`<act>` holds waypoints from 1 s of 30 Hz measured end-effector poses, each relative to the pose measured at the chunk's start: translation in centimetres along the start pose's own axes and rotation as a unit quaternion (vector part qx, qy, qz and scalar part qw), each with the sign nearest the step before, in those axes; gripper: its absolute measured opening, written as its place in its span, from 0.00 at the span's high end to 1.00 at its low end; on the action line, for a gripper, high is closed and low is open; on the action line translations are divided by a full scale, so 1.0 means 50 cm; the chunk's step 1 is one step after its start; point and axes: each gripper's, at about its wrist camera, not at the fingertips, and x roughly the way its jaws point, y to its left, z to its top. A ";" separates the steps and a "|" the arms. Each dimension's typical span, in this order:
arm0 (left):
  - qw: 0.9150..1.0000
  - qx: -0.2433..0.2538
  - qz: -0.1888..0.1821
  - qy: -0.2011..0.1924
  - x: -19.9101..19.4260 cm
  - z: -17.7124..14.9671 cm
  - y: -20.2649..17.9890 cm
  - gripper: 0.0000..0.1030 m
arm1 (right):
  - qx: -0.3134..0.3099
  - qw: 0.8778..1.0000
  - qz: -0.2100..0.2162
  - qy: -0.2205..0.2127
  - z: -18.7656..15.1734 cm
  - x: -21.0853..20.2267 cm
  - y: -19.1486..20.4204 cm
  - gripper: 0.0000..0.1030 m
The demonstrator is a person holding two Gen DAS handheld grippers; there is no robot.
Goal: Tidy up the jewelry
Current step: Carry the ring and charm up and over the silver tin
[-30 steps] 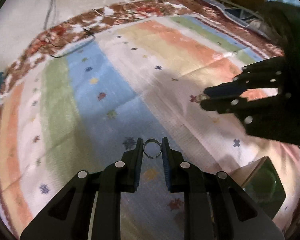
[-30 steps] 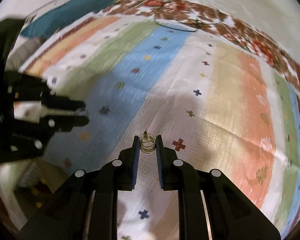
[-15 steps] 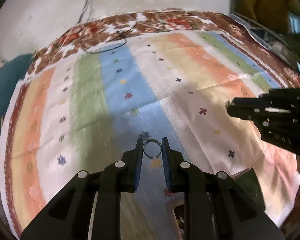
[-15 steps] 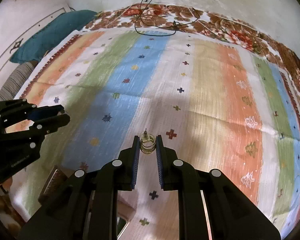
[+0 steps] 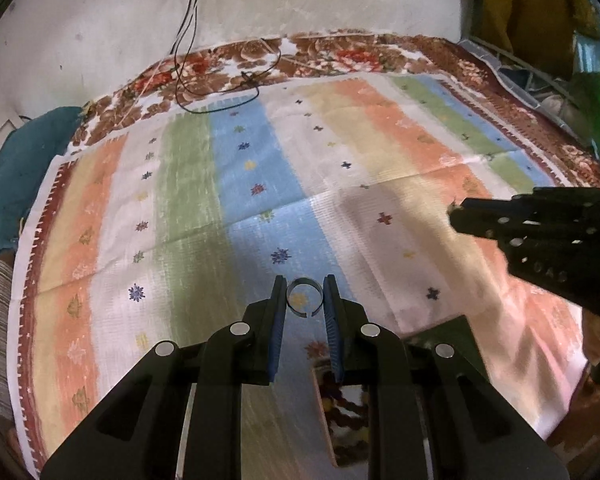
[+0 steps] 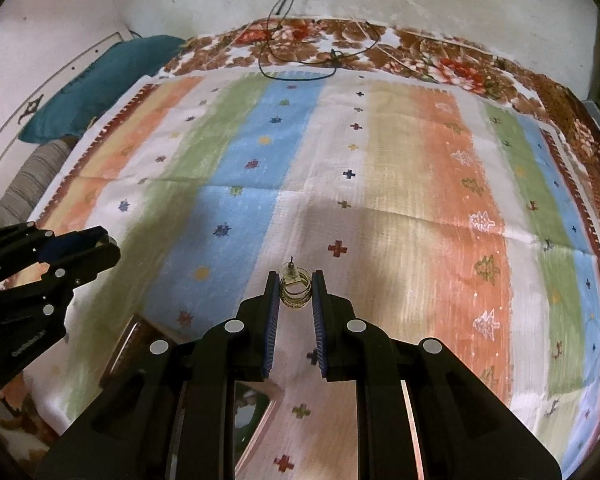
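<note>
My left gripper (image 5: 305,294) is shut on a thin silver open ring (image 5: 305,297), held above the striped bedspread (image 5: 204,208). My right gripper (image 6: 296,288) is shut on a gold earring (image 6: 295,290) made of several hoops with a post on top. Each gripper also shows in the other view, the right one (image 5: 456,214) at the right edge and the left one (image 6: 108,246) at the left edge. A jewelry box (image 5: 342,412) with beads inside lies below the left gripper, mostly hidden by its fingers. A mirrored lid (image 6: 256,408) shows under the right gripper.
A black cable (image 5: 220,88) lies at the far edge of the bed by the wall. A teal pillow (image 6: 96,88) and a striped pillow (image 6: 28,184) lie at the left. A floral blanket (image 6: 452,68) borders the bedspread.
Both grippers have risen and pulled back from the bedspread and tilted up, so more of the bed and wall shows. They have moved apart. Each holds its piece as before.
</note>
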 end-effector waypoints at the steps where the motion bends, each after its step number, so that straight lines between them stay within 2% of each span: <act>1: 1.000 0.000 -0.001 -0.002 -0.005 0.000 -0.003 0.82 | 0.000 1.000 0.003 -0.001 -0.004 -0.005 0.002 0.84; 6: 1.000 -0.001 -0.004 -0.010 -0.046 -0.009 -0.019 0.82 | -0.026 1.000 0.016 -0.003 -0.035 -0.040 0.030 0.84; 15: 1.000 -0.013 -0.012 -0.025 -0.111 -0.033 -0.029 0.82 | -0.039 0.999 0.034 -0.005 -0.077 -0.076 0.065 0.84; 18: 0.999 0.005 0.007 -0.032 -0.127 -0.043 -0.045 0.82 | -0.038 0.998 0.041 -0.005 -0.085 -0.085 0.070 0.84; 21: 1.000 -0.001 -0.004 -0.029 -0.134 -0.047 -0.047 0.82 | -0.038 0.998 0.047 -0.002 -0.097 -0.088 0.076 0.84; 30: 0.999 0.002 0.000 -0.033 -0.138 -0.053 -0.058 0.82 | -0.043 0.997 0.063 0.009 -0.110 -0.087 0.093 0.84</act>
